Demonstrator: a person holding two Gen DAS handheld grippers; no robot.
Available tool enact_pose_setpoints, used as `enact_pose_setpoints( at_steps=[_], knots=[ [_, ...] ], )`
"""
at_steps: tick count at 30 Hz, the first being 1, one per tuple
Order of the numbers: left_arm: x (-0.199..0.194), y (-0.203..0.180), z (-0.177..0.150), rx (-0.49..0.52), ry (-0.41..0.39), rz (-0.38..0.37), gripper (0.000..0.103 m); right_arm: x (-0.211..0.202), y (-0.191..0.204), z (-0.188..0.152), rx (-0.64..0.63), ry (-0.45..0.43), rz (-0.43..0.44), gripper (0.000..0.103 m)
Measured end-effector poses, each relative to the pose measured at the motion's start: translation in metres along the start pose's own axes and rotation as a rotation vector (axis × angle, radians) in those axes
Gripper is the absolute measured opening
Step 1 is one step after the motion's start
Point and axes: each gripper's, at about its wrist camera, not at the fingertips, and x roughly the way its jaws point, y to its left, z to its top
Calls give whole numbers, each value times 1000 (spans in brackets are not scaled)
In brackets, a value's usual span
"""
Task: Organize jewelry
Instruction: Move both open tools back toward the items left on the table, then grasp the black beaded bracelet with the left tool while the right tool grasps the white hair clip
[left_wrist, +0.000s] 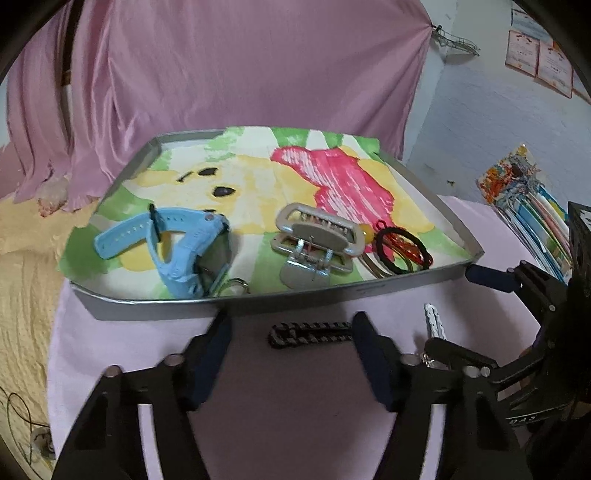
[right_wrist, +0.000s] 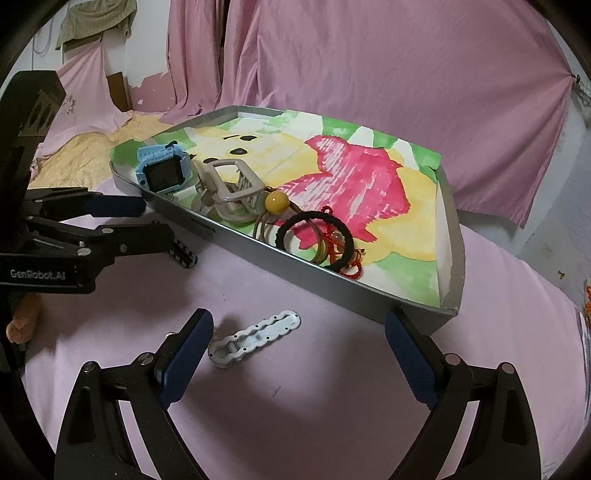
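A grey tray (left_wrist: 258, 304) lined with a painted sheet holds a blue watch (left_wrist: 177, 243), a beige claw clip (left_wrist: 314, 240) and a black hair tie (left_wrist: 402, 251) tangled with a red cord. On the pink cloth just in front of the tray lies a black hair clip (left_wrist: 310, 334); my left gripper (left_wrist: 291, 325) is open around it. Further right a white clip (right_wrist: 255, 338) rests on the cloth, and my right gripper (right_wrist: 298, 321) stands open over it. In the right wrist view the left gripper (right_wrist: 157, 221) hides most of the black clip (right_wrist: 183, 254).
Pink curtains hang behind the tray (right_wrist: 332, 288). A yellow blanket (left_wrist: 22, 280) lies to the left. A stack of colourful packets (left_wrist: 528, 206) sits at the right. A yellow bead (right_wrist: 277, 202) lies beside the claw clip (right_wrist: 229, 188). Fingers of a hand (right_wrist: 22, 325) show behind the left gripper.
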Motion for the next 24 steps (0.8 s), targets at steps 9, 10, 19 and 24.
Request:
enact_pose_setpoints(
  at_steps=[9, 10, 19, 24],
  knots=[
    [2, -8, -6, 36, 39, -51, 43, -4, -12, -8, 11, 20, -21, 91],
    [2, -10, -7, 43, 42, -56, 43, -3, -14, -10, 9, 28, -34, 91],
    [-5, -26, -17, 120, 62, -104, 43, -7, -31, -20, 49, 40, -39, 91],
    [-7, -25, -19, 131, 53, -55, 43, -10, -35, -23, 59, 35, -39, 91]
  ],
)
